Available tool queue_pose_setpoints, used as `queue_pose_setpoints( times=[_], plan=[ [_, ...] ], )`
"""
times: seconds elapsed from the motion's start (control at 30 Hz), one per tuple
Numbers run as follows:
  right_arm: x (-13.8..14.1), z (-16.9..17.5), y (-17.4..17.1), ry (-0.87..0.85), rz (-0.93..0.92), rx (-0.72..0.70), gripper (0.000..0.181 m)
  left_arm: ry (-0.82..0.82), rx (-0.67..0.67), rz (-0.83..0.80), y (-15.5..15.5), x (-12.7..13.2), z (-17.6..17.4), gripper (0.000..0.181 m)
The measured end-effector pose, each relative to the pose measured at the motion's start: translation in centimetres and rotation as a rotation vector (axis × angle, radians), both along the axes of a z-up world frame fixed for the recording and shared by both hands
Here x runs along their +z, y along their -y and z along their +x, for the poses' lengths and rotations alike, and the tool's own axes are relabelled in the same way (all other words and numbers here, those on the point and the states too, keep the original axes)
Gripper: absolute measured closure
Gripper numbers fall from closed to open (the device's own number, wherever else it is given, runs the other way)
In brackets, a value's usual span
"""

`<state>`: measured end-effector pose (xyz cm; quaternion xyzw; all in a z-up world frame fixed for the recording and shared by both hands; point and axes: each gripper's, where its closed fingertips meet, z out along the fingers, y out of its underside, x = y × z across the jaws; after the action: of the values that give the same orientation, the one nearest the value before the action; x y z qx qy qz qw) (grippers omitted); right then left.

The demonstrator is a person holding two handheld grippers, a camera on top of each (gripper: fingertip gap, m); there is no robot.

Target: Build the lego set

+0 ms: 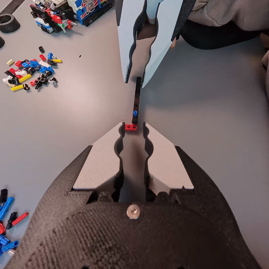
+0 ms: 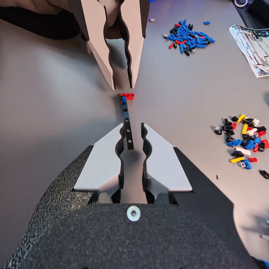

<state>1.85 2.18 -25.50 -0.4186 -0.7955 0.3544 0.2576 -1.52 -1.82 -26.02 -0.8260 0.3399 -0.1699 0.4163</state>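
Observation:
A long black beam [image 1: 136,99] with a blue pin [image 1: 135,113] in it is joined at one end to a short red beam [image 1: 130,127], making an L on the grey table [image 1: 72,116]. My left gripper [image 1: 133,124] is open, with the red beam between its fingertips against the left one. My right gripper [image 2: 133,124] is open around the black beam's free end [image 2: 128,135], which lies against its left finger. Each gripper faces the other: the right gripper [image 1: 134,83] is in the left wrist view, the left gripper [image 2: 123,88] in the right wrist view.
A part-built vehicle model [image 1: 65,14], a black tyre [image 1: 8,24] and a mixed pile of small parts [image 1: 30,71] lie far left. A heap of blue pins [image 2: 190,37], a printed sheet [image 2: 253,49] and the mixed pile [image 2: 247,138] show in the right wrist view. A sleeve [image 1: 225,14] lies behind. The tips of one gripper are about 6 cm away from the tips of the other. The part-built vehicle model [image 1: 65,14] is closer to my right gripper, around 25 cm from its tips; the left tips are 30 cm off.

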Motion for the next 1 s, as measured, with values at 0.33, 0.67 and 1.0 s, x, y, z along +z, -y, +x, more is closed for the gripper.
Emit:
queue_pose_setpoints(
  times=[0.33,0.67,1.0],
  plan=[
    [-1.5,0.1,0.9,0.048,0.066,0.038,0.164,-0.113,-0.030,0.002,-0.1,-1.4,0.3,0.158],
    [-1.6,0.0,0.8,0.046,0.068,0.034,0.174,-0.119,-0.024,0.009,-0.2,-1.4,0.2,0.162],
    [-0.6,0.2,1.1,0.133,-0.219,-0.021,0.175,-0.064,-0.017,0.025,-0.3,-0.7,0.2,0.160]
  ],
)
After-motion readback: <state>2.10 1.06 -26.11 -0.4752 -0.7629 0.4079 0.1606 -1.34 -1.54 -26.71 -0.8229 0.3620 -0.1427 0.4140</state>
